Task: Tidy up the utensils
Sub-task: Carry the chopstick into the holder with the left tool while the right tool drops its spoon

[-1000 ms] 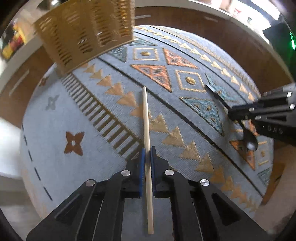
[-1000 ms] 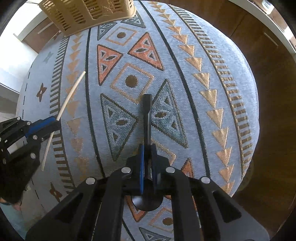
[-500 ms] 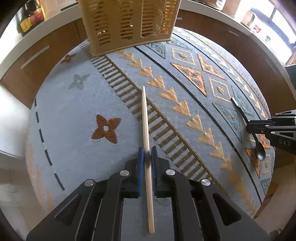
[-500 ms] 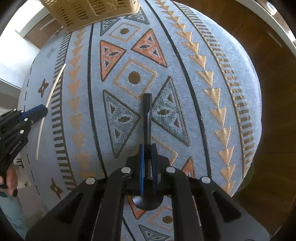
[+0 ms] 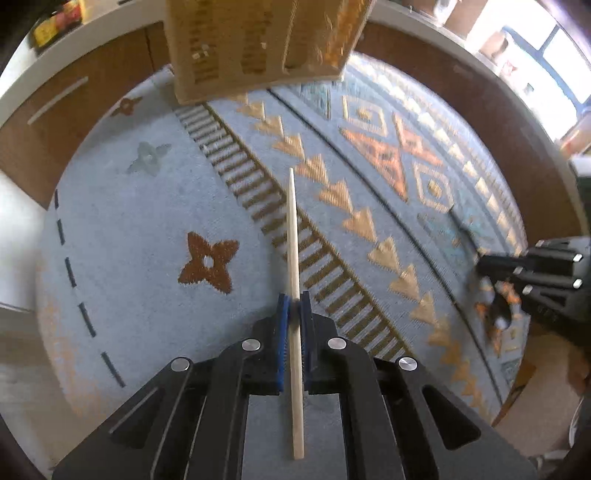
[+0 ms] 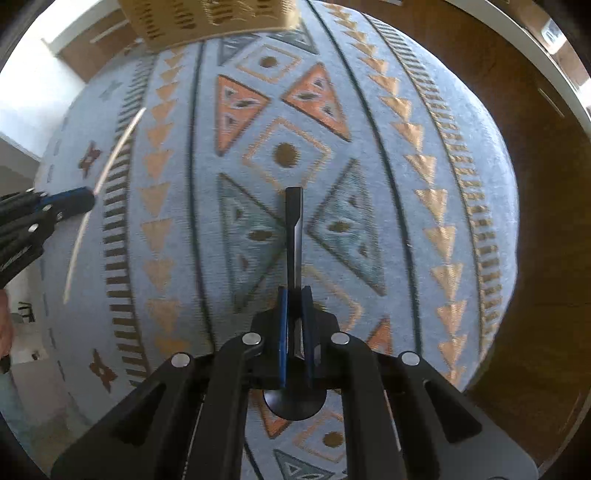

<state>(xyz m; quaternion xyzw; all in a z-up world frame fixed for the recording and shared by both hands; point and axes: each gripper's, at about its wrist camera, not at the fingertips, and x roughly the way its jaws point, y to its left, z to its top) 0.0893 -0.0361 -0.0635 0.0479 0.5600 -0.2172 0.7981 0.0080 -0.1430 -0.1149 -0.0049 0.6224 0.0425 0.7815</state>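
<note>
A pale wooden chopstick (image 5: 293,236) points toward the woven tan basket (image 5: 258,48) at the top of the left wrist view. My left gripper (image 5: 294,301) is closing tight, its blue pads pressing on the chopstick near the lower end. In the right wrist view my right gripper (image 6: 294,291) is shut on the handle of a black spoon (image 6: 294,221), whose bowl hangs below the jaws. The left gripper (image 6: 86,197) and chopstick (image 6: 122,136) show blurred at the left. The basket (image 6: 214,14) sits at the top edge. The right gripper (image 5: 484,264) appears at the right edge of the left view.
A blue patterned cloth (image 5: 147,229) with orange triangles and stripes covers the surface under both grippers. Brown wooden cabinet fronts (image 5: 74,110) and a white counter edge curve around it. A person's hand shows at the left edge of the right wrist view.
The left gripper carried the chopstick toward the basket, which now looms larger and nearer, and it rolled a little. The right gripper with the spoon stayed almost in place.
</note>
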